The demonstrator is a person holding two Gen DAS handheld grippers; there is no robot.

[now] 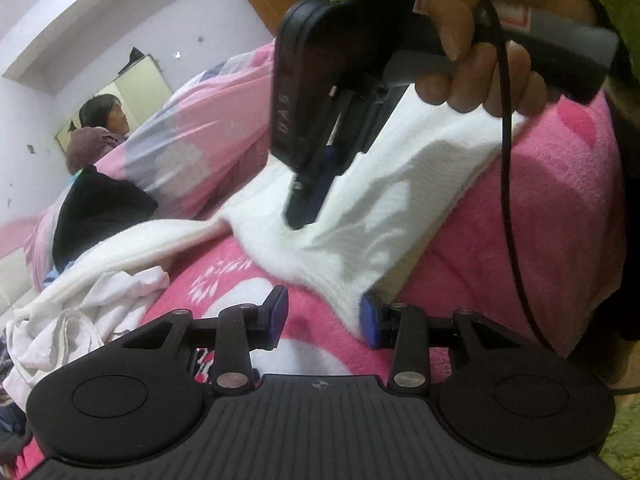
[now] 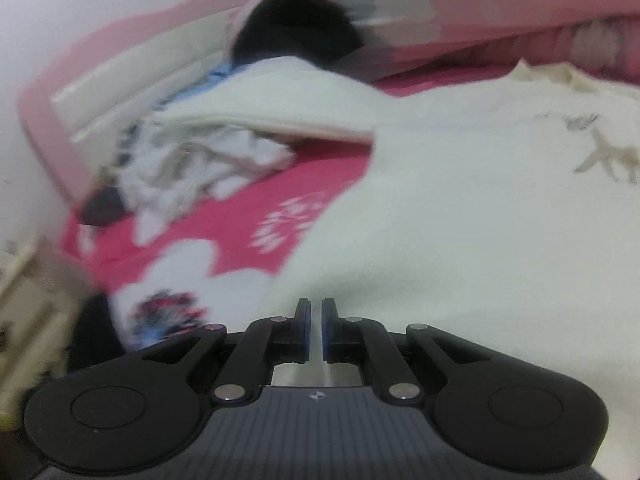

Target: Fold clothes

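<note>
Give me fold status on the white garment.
Done: nothing looks folded; the white garment lies spread on the pink blanket. In hand: right hand-held gripper, shut, presses on its middle; left hand-held gripper sits open at its edge. Left: the crumpled pile.

Ahead of the left gripper (image 1: 325, 317), the white garment (image 1: 384, 208) looks like soft knit cloth with a fuzzy, matt nap, its edge against the right pad. Beneath the jaws the pink blanket (image 1: 540, 232) is plush fleece, matt and slightly rough. Left of the jaws lies a crumpled white cloth (image 1: 100, 308), thinner and smoother. Both grippers are matt black plastic with small shiny metal pivot pins and blue rubbery-looking pads (image 2: 329, 332). Above, the right gripper (image 1: 304, 204) has a smooth, faintly glossy black shell. Behind it, the quilt (image 1: 208, 120) looks a smooth, lightly sheened fabric.
</note>
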